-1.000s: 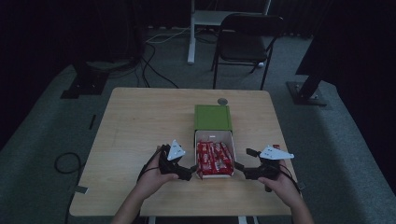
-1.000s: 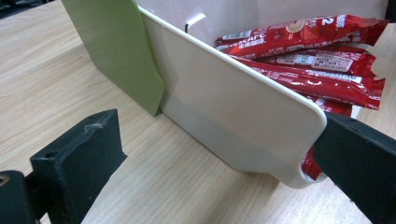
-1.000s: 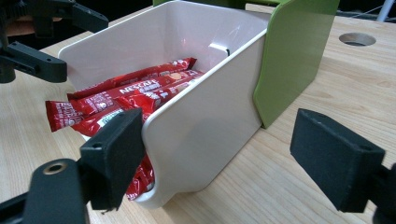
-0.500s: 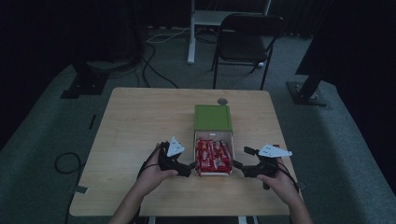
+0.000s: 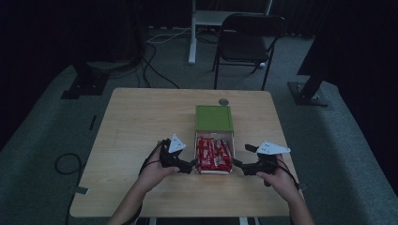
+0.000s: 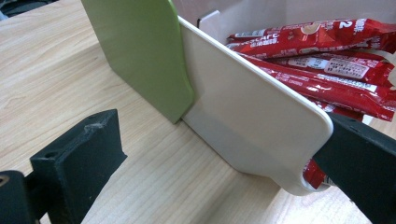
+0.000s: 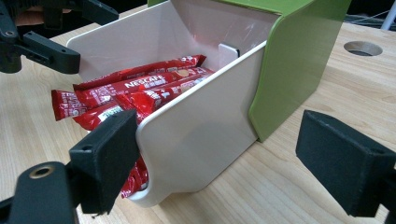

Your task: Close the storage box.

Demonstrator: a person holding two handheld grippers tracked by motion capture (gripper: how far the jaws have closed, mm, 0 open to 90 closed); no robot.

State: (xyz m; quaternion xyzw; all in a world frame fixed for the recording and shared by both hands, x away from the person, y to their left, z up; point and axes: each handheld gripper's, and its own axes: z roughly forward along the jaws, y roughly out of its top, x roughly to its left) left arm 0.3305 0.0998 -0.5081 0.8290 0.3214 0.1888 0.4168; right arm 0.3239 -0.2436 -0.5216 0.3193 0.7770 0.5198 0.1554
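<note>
A white tray (image 5: 214,172) full of red sachets (image 5: 214,153) sticks out toward me from a green sleeve (image 5: 213,118) on the wooden table (image 5: 141,122). My left gripper (image 5: 187,165) is at the tray's front left corner and my right gripper (image 5: 239,165) at its front right corner. In the left gripper view, the left gripper (image 6: 219,163) stands open astride the tray's side wall (image 6: 243,116), one jaw on the sachets' (image 6: 327,70) side. The right gripper (image 7: 224,163) is open too, with the tray wall (image 7: 196,135) between its jaws and one jaw against the sachets (image 7: 140,88).
A round hole (image 5: 224,101) in the tabletop lies just past the green sleeve (image 7: 299,51). A dark chair (image 5: 246,42) and a white post (image 5: 191,33) stand beyond the table, with cables (image 5: 159,70) on the floor.
Both grippers have edged slightly forward and inward, closer to the tray's front corners. The tray and sleeve have not visibly moved.
</note>
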